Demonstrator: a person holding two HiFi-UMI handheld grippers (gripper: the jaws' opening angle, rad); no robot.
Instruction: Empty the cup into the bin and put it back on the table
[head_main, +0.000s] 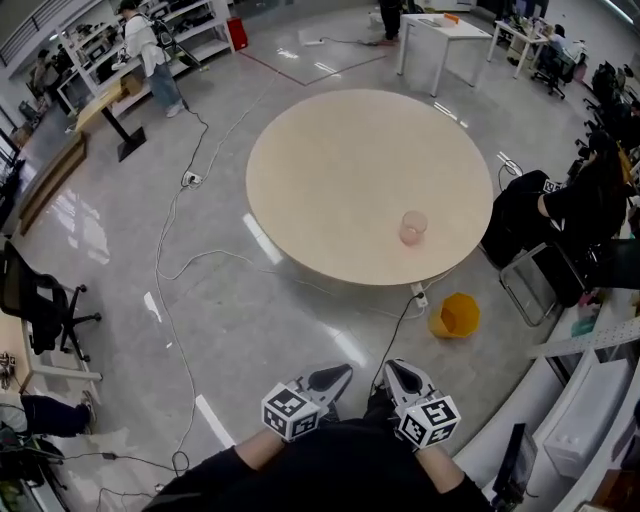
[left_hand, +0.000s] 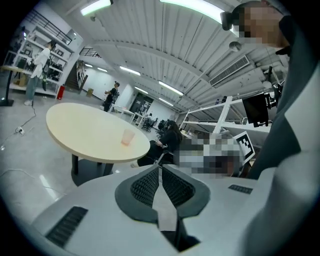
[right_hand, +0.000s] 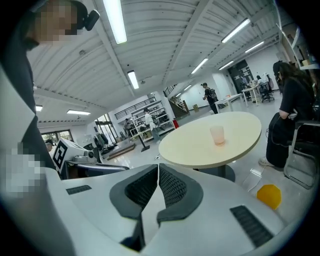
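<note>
A translucent pink cup (head_main: 413, 227) stands upright near the front right edge of the round beige table (head_main: 340, 170); it also shows as the cup (left_hand: 128, 137) in the left gripper view and the cup (right_hand: 217, 135) in the right gripper view. A yellow bin (head_main: 455, 315) lies on the floor just under the table's near right edge, and the bin (right_hand: 269, 195) shows low at the right. My left gripper (head_main: 338, 375) and right gripper (head_main: 392, 371) are held close to my body, far short of the table, both shut and holding nothing.
Cables (head_main: 175, 250) run over the grey floor left of the table. A seated person in black (head_main: 570, 205) is at the right beside a chair (head_main: 535, 280). An office chair (head_main: 40, 305) stands at the left, and a white table (head_main: 445, 35) stands behind.
</note>
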